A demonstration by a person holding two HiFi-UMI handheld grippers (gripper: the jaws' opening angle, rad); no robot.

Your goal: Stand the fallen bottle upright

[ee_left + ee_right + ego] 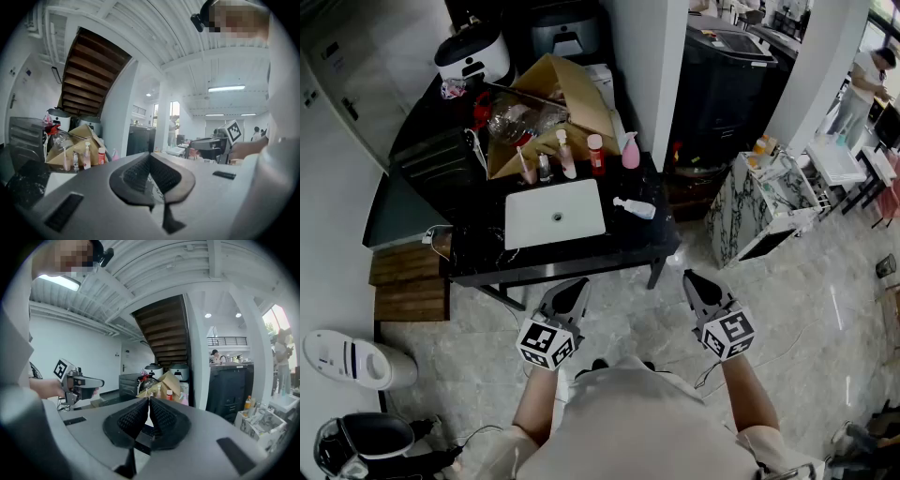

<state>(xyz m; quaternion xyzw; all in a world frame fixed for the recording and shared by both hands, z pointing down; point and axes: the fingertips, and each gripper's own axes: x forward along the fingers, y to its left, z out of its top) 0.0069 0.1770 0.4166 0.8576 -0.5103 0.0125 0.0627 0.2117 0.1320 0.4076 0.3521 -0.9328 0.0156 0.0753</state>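
A small clear bottle with a white cap [635, 207] lies on its side on the black table [647, 239], just right of a white basin [555, 214]. Several bottles stand upright along the table's back, among them a red-capped one [595, 155] [101, 156] [168, 394] and a pink spray bottle [630, 150]. My left gripper [578, 284] [149, 155] is held in the air short of the table's front edge, shut and empty. My right gripper [689, 277] [148, 399] hovers beside it, right of the table's corner, also shut with nothing held. The gripper views do not show the fallen bottle.
An open cardboard box [548, 103] with clear plastic in it sits behind the bottles. A white pillar [647, 75] and a black cabinet [727, 84] rise behind the table. A marble-patterned stand [759, 211] is at the right, wooden steps [408, 281] and a white appliance [347, 361] at the left.
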